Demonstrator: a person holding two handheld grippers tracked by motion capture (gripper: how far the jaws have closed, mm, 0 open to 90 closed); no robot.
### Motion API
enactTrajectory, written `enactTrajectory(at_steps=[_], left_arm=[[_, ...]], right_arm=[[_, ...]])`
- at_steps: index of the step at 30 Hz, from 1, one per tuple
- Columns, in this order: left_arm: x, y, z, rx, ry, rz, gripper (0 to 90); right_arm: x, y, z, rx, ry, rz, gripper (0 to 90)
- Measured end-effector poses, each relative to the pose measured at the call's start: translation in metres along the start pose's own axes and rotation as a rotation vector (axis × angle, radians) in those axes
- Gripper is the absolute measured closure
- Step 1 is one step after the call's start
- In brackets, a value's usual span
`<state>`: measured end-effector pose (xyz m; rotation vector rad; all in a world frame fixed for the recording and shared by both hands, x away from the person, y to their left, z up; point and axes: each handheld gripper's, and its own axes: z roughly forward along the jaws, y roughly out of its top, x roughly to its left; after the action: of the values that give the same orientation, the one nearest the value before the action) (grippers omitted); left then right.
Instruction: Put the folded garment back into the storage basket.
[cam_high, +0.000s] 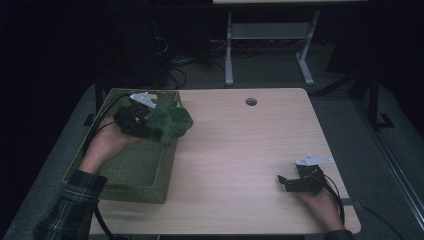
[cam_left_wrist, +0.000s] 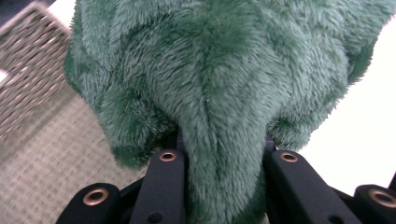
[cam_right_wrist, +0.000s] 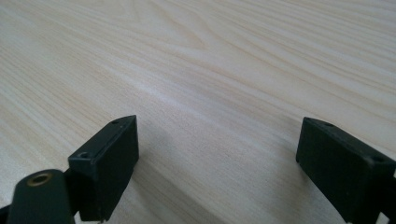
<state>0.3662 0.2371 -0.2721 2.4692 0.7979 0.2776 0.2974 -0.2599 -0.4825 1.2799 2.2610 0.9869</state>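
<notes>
Above the green basket (cam_high: 150, 172), the left tool (cam_high: 150, 121) pinches a green plush cloth (cam_high: 172, 121); the right tool (cam_high: 286, 181) rests spread on the bench (cam_high: 240, 150).

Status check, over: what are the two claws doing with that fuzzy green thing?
Left gripper shut on green plush cloth, held above basket edge. Right gripper open, resting on table. Nothing in the way.

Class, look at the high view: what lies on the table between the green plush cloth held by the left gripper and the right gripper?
Nothing: between the green plush cloth and the right gripper, the high view shows bare wooden table.
</notes>
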Motion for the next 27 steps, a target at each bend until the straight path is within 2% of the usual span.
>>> enactTrajectory(at_steps=[8, 14, 19, 27], left_arm=[[0.021, -0.028, -0.008, 0.01, 0.061, -0.073, 73.7], [0.031, -0.046, -0.008, 0.023, 0.1, -0.12, 73.7], [0.037, -0.059, -0.003, 0.051, 0.128, -0.148, 73.8], [0.046, -0.082, 0.023, 0.102, 0.154, -0.19, 73.7]], right_arm=[[0.0, 0.0, 0.0, 0.0, 0.0, 0.0, 12.6], [0.0, 0.0, 0.0, 0.0, 0.0, 0.0, 12.7], [0.0, 0.0, 0.0, 0.0, 0.0, -0.001, 12.7], [0.0, 0.0, 0.0, 0.0, 0.0, 0.0, 12.6]])
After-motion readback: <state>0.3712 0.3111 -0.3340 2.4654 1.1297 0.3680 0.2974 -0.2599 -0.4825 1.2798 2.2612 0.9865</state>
